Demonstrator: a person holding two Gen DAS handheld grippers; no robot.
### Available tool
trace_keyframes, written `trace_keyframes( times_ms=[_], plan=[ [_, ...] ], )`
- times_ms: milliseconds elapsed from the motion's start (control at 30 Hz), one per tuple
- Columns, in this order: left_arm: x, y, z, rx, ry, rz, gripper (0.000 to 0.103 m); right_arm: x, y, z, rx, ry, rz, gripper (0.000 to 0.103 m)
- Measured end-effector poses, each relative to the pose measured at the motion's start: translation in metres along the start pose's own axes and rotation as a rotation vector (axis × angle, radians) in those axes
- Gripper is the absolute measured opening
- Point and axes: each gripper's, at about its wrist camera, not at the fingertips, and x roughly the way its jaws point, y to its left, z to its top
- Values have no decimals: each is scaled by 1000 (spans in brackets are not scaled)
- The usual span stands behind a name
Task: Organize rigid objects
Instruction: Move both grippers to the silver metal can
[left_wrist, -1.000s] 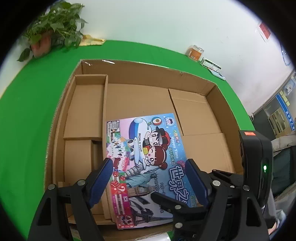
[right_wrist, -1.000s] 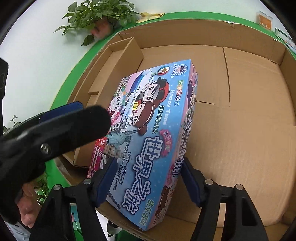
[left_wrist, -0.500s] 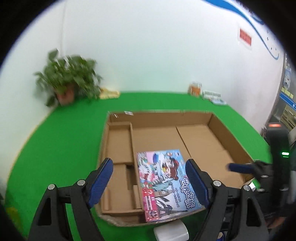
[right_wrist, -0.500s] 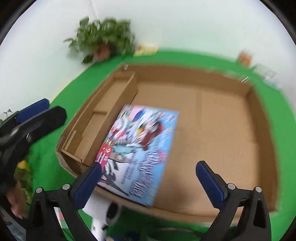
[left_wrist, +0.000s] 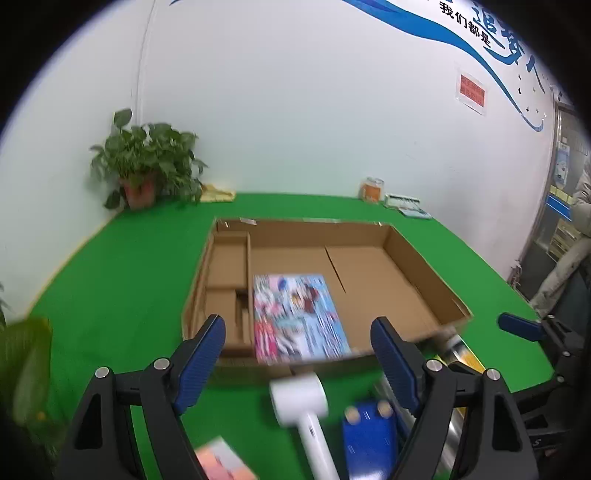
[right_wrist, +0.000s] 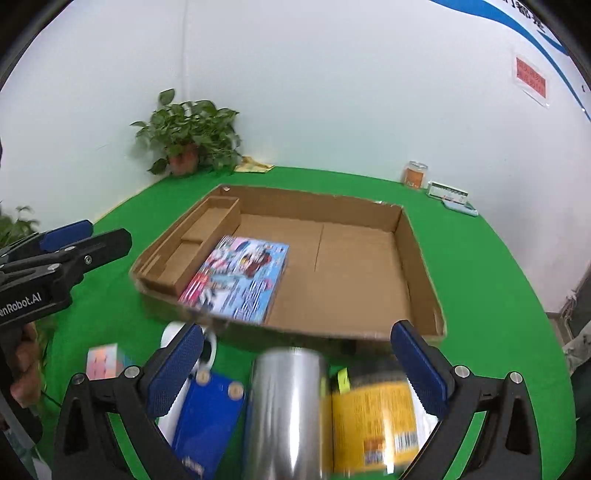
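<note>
Hovering over green desk (left_wrist: 122, 280), left tool (left_wrist: 298, 363) spread wide, nothing between its blue pads, aimed at near edge of cardboard tray (left_wrist: 424, 251); potted plant (left_wrist: 146, 166) far left at wall corner; tray has narrow divided compartments along its left side, rest is one big bay; colourful board game box (left_wrist: 299, 317) lies flat in big bay, against the divider, its near end at tray's front wall; outside the tray on desk near front wall: pink-orange cube (right_wrist: 105, 363) blurred, white handled device (left_wrist: 301, 402), blue flat box (left_wrist: 369, 439), silver cylinder (right_wrist: 286, 410), yellow-labelled jar (right_wrist: 373, 417), all close together, last two just beside each other; right tool (right_wrist: 295, 369) jaws just opened, now spread fully, nothing pinched, silver cylinder and jar below the gap, contact not clear; orange jar (right_wrist: 415, 175) and small flat boxes (right_wrist: 448, 192) far right by wall
</note>
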Motion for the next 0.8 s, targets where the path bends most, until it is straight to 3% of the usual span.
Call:
trace_keyframes(
  times_ms=[167, 333, 467, 600, 800],
  plan=[
    [-4, -2, -36, -73, 88, -64, 81, 10, -25, -53, 96, 119, 129, 101],
    [2, -16, -61, -81, 198, -155, 81, 11, -33, -88, 149, 172, 177, 95],
    [7, -25, -69, -110, 247, -223, 81, 10, -26, -99, 123, 184, 181, 92],
    [6, -32, -73, -126, 272, -268, 81, 15, -15, -104, 102, 228, 165, 73],
    [10, -40, -87, -142, 330, -312, 81, 20, -13, -116, 123, 258, 152, 73]
  ],
)
